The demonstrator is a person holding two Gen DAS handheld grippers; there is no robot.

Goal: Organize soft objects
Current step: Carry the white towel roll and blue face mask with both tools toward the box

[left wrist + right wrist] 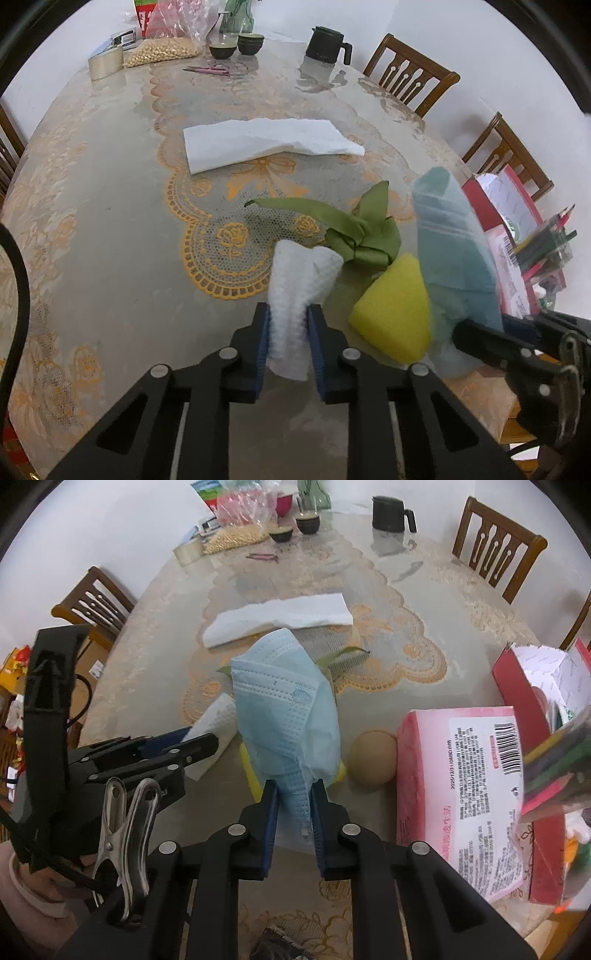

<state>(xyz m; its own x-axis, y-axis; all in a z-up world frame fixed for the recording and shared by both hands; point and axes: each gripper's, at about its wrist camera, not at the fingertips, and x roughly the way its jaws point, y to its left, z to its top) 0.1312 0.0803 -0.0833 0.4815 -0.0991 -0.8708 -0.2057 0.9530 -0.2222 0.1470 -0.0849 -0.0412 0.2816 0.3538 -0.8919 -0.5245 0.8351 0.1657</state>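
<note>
While our left gripper (288, 325) pinches the white cloth (301, 280) and our right gripper (293, 797) pinches the blue mask (284, 709), both soft pieces hang just above the table (110, 221). We should lift each clear of the yellow sponge (395, 306) and green ribbon (354, 229) before carrying. To the right, a cup (554, 251) holds pencils; the red box (517, 686) holds papers.

On the tabletop (110, 229) I see the paper towel (266, 142) lying behind the ribbon (354, 232). The sponge (395, 314) sits just in front of the ribbon. In my right view, the ball (373, 757) rests against the tissue pack (458, 790), to its left.
</note>
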